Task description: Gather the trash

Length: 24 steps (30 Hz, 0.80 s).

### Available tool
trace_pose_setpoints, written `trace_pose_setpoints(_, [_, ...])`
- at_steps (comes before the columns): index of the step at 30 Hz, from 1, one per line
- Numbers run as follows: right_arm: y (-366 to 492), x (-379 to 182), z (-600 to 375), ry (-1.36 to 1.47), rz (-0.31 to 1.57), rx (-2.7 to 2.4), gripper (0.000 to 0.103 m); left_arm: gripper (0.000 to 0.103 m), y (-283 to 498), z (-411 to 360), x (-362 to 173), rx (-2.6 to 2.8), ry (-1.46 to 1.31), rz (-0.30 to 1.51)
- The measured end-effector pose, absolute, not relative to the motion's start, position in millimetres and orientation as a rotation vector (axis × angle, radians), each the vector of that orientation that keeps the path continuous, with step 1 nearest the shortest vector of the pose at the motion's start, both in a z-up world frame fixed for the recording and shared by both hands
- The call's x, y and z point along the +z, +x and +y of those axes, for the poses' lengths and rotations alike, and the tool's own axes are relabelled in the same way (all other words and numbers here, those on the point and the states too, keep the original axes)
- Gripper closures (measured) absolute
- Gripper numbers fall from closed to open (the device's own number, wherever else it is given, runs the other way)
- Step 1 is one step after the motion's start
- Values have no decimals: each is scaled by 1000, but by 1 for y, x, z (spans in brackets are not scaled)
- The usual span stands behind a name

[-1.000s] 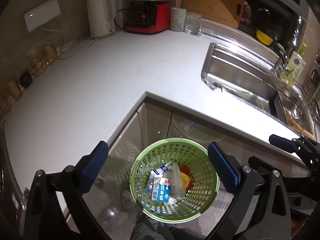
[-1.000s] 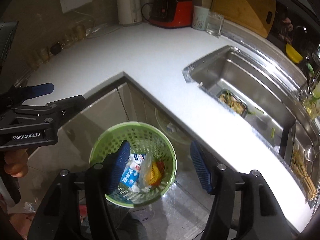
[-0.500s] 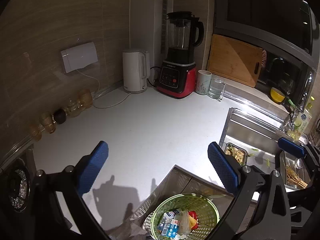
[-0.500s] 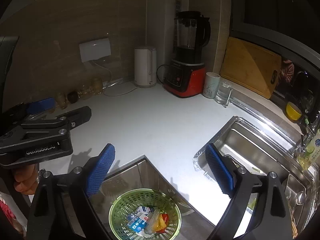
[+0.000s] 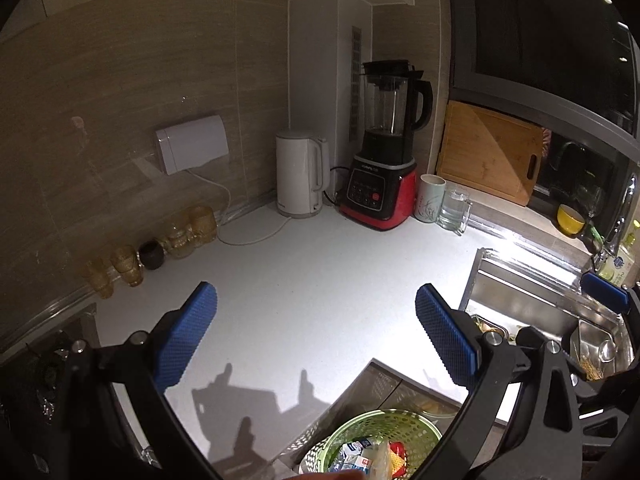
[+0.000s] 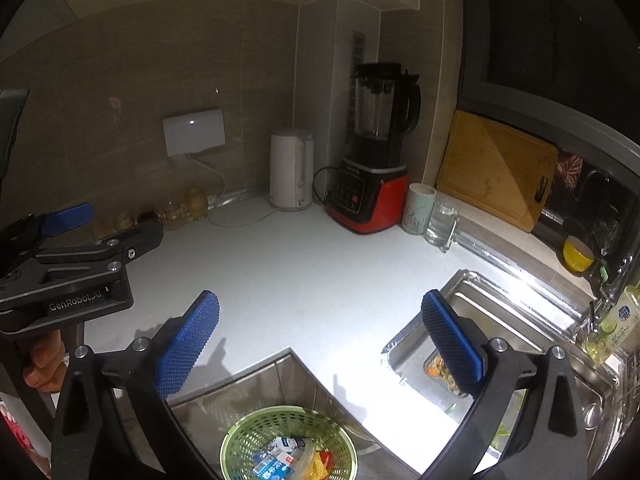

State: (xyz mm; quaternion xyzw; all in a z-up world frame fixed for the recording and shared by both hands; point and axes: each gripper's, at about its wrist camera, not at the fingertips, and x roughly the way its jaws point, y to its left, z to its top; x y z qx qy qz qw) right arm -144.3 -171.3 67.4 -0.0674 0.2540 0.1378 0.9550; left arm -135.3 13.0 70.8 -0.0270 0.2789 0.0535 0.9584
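Note:
A green plastic basket [image 5: 360,426] stands on the floor against the cabinet corner, at the bottom edge of both views [image 6: 248,432]. It holds a blue-and-white carton [image 6: 270,462], a clear bag and yellow and red wrappers. My left gripper [image 5: 316,312] hovers open high above the white counter [image 5: 320,280], with nothing between its blue pads. My right gripper [image 6: 320,316] hangs at a like height, its jaws opening wide and nothing between them. In the right wrist view a person's hand holds the left gripper at the far left.
Along the back wall stand a white kettle [image 5: 298,176], a red-based blender [image 5: 384,184], a mug, a glass mug and a leaning cutting board [image 5: 488,156]. Amber glasses [image 5: 180,232] line the left wall. The steel sink [image 6: 504,312] at right holds a food container [image 6: 440,368].
Both grippers rose and tilted up, so the views swung from the basket below to the counter and back wall. The basket slid to the bottom edge. The right jaws spread wider.

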Motion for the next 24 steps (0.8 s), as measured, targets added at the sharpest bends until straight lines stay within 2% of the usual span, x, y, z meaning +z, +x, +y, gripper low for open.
trace_pose_setpoints(9, [-170,135,-168,-113,350,272,3,8,-175,28,134,217,-72,429])
trace_pose_setpoints(24, [-187,151,-161,-106,311,297,2,8,-188,38,142,261,-92,426])
